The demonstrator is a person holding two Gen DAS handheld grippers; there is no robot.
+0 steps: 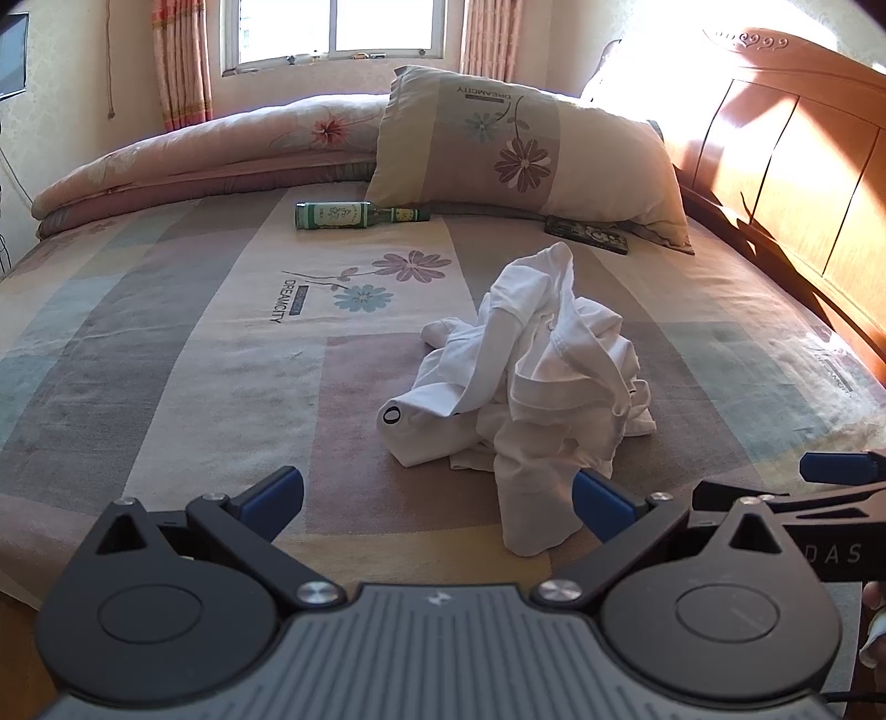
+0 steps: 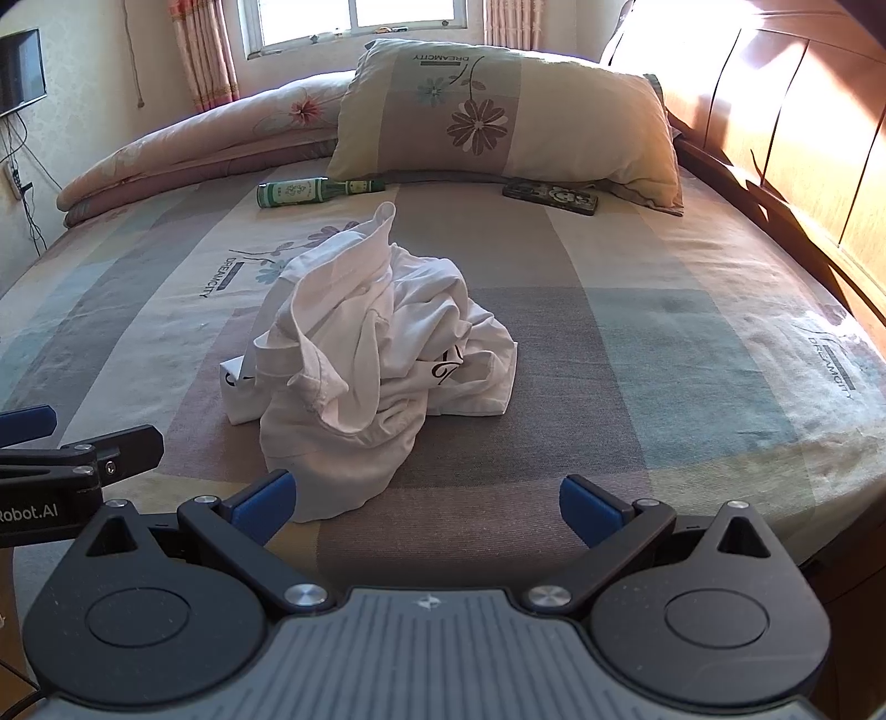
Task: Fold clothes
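A sunlit bedroom: a patchwork-print bed (image 1: 166,343) with a crumpled white garment (image 1: 531,376) in a heap near its middle.

At far left a rolled quilt (image 1: 194,160) lies along the bed's far edge under the window (image 1: 338,27); a green bottle (image 1: 354,215) lies on its side just right of it, then a flowered pillow (image 1: 526,149) and a dark flat case (image 1: 587,235) poking out from under it, with the wooden headboard (image 1: 775,166) at right. The left gripper (image 1: 437,501) hovers at the near edge, jaws spread wide and empty, the garment's nearest fold just by its right finger. The right gripper (image 2: 423,507) is beside it, also wide apart and empty, its left finger close to the heap.
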